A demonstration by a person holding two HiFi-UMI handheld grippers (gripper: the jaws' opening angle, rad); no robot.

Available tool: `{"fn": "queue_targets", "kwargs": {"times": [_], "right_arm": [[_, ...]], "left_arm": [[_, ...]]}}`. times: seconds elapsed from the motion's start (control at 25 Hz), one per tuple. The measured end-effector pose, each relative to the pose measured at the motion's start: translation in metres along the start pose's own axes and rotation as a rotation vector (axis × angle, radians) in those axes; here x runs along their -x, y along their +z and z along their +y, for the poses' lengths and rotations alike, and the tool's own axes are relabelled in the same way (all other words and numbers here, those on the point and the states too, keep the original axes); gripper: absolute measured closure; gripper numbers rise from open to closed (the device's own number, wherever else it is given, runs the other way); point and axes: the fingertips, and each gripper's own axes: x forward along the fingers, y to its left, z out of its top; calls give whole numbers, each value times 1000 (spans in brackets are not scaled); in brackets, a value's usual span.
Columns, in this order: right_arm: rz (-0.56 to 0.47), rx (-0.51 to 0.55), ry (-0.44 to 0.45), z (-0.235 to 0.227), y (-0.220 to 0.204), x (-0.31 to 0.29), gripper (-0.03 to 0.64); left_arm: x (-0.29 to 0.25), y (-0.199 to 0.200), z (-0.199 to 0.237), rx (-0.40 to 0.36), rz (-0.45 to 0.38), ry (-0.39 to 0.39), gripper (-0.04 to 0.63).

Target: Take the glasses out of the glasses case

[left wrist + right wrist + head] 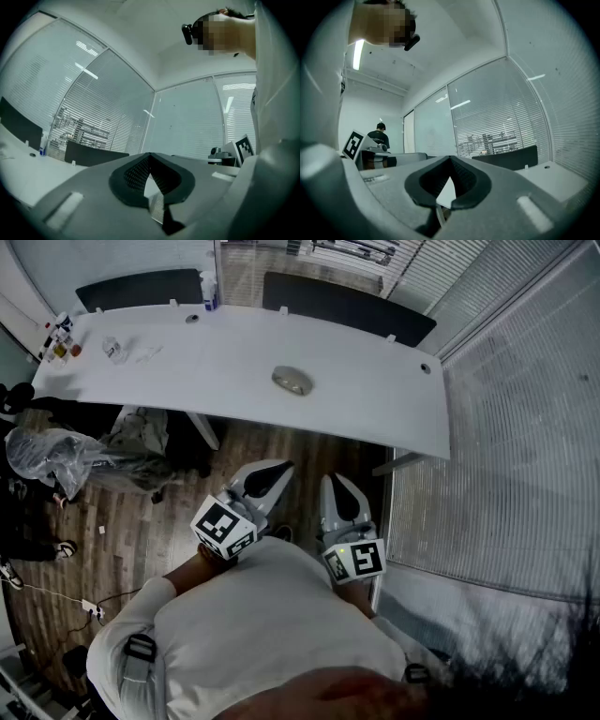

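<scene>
A grey oval glasses case (292, 381) lies closed on the long white table (375, 399), near its middle. Both grippers hang close to my body, short of the table's near edge and well away from the case. My left gripper (270, 472) is shut with nothing in it, its jaws pointing toward the table; in the left gripper view its jaws (150, 161) meet at the tips. My right gripper (339, 486) is also shut and empty, beside the left one; the right gripper view shows its jaws (450, 164) closed together. No glasses are visible.
Two dark chairs (347, 307) stand behind the table. Small bottles (58, 341) and a crumpled clear wrapper (114, 350) sit at the table's left end. A plastic-wrapped object (56, 457) lies on the wooden floor at left. Glass walls with blinds (506, 456) run along the right.
</scene>
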Motion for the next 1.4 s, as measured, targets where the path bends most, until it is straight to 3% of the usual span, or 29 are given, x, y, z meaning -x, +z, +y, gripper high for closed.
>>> {"fn": "queue_targets", "kwargs": {"times": [0.76, 1.4], "right_arm": [[-39, -30, -12, -6, 8, 9, 615], [-27, -85, -51, -59, 4, 35, 615]], "left_arm": [[-3, -2, -10, 7, 4, -8, 592], [-48, -22, -33, 15, 36, -14, 592]]}}
